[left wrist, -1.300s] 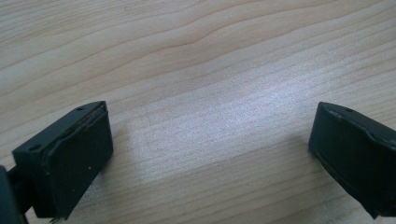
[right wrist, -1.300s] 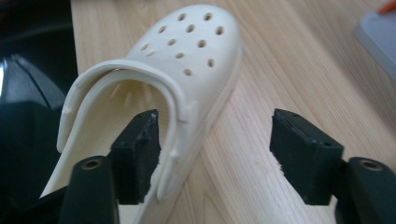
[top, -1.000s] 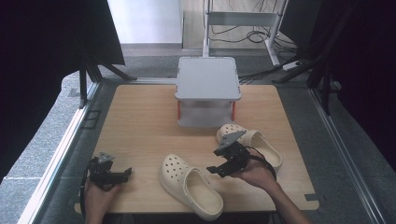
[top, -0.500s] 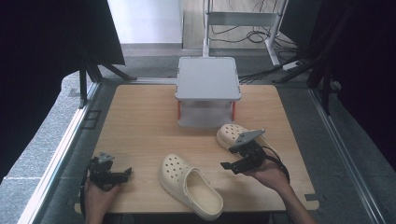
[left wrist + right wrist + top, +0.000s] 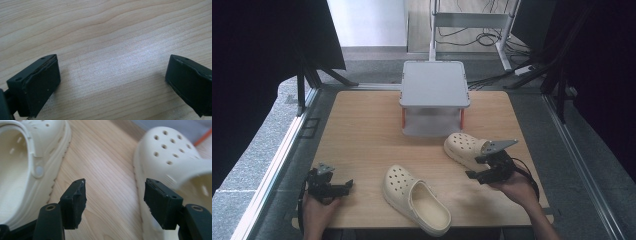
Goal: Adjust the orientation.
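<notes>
Pale wood-grain table, smooth, faint sheen mid-frame in left gripper view. Cream clogs, lower centre and right of high view: matt foam-like plastic w/ holes. Grey matt plastic box. Black matt gripper pads, edges scuffed.

Wooden table, grey floor, black curtains
</notes>
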### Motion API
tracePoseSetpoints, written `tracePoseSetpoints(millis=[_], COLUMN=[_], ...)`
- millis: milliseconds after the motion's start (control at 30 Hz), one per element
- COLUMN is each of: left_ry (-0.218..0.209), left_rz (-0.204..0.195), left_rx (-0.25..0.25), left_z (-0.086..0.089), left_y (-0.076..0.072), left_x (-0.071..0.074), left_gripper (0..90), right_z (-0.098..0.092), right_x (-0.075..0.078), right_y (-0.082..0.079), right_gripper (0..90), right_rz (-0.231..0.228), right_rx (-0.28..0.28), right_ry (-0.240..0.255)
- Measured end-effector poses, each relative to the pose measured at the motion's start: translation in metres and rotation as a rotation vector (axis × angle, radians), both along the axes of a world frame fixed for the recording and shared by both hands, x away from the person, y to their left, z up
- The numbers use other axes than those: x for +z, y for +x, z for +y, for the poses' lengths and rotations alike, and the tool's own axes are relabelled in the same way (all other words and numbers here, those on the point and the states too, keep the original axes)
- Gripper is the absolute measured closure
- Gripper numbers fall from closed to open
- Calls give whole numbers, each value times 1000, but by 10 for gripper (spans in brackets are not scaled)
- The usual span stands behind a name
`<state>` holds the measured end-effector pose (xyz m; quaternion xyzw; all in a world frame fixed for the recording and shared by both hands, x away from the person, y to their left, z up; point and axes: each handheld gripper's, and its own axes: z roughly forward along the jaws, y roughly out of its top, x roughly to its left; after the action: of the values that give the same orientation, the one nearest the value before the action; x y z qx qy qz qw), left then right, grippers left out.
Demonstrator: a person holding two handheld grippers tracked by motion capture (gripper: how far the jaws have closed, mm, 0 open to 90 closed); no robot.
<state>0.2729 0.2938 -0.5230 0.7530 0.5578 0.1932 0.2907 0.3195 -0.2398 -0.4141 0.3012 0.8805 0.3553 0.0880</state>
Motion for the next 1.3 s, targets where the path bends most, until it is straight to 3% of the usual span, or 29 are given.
tracePoseSetpoints(millis=[400,867,1133,1300], left_ry=[-2,0,0,0], left_rz=[-1,-2,-2,-2], left_rx=[1,1,0,0], left_z=[0,0,0,0], left_y=[0,0,0,0], left_x=[0,0,0,0], left_gripper=[0,0,0,0], right_z=[-25,-34,-27,-19], right_x=[-2,-7,-12,-18], right_y=[11,42,56,63], right_gripper=[374,471,504,591], right_rz=[-9,-8,17,45], right_rx=[-84,-152,-137,-116], right_ry=[-12,-10,-7,-8])
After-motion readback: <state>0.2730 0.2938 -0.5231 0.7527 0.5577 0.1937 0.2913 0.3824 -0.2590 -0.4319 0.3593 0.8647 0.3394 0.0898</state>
